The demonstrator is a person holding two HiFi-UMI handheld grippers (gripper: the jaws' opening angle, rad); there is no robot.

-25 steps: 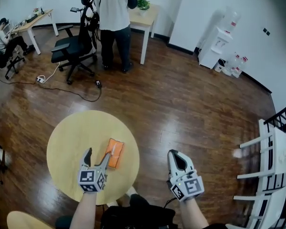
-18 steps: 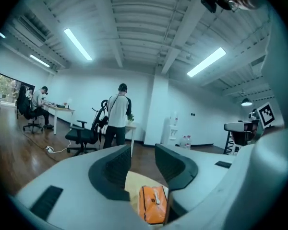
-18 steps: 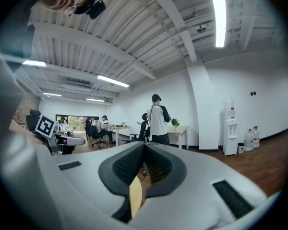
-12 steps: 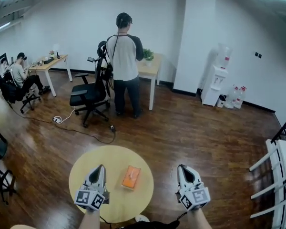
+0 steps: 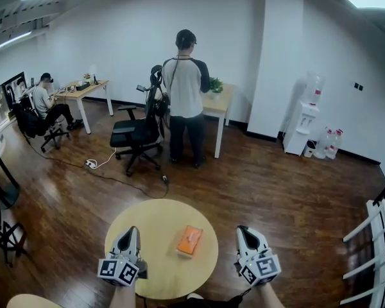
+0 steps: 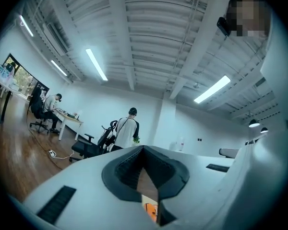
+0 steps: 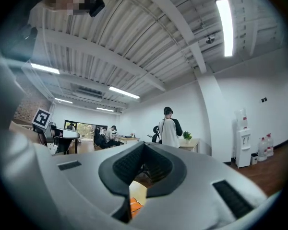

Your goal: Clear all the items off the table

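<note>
An orange packet (image 5: 190, 240) lies right of centre on the round wooden table (image 5: 151, 230). My left gripper (image 5: 133, 231) is raised over the table's near left edge. It is shut with nothing between its fingers, its jaws having just closed. My right gripper (image 5: 245, 231), also shut and empty, hangs over the floor just right of the table. In the left gripper view the shut left gripper (image 6: 144, 150) points about level, and the packet (image 6: 151, 211) peeks through below it. The right gripper view shows the shut right gripper (image 7: 144, 147) above the packet (image 7: 134, 205).
A person (image 5: 187, 88) stands at a wooden desk (image 5: 220, 101) beside a black office chair (image 5: 136, 136). Another person (image 5: 49, 102) sits at the far left. A water dispenser (image 5: 306, 115) stands by the right wall, a white rack (image 5: 378, 236) at the right edge, and a cable (image 5: 115, 175) lies on the floor.
The left jaws went from open beside the packet to shut and empty. Both grippers rose away from the table. The head view tilted up, showing more of the room.
</note>
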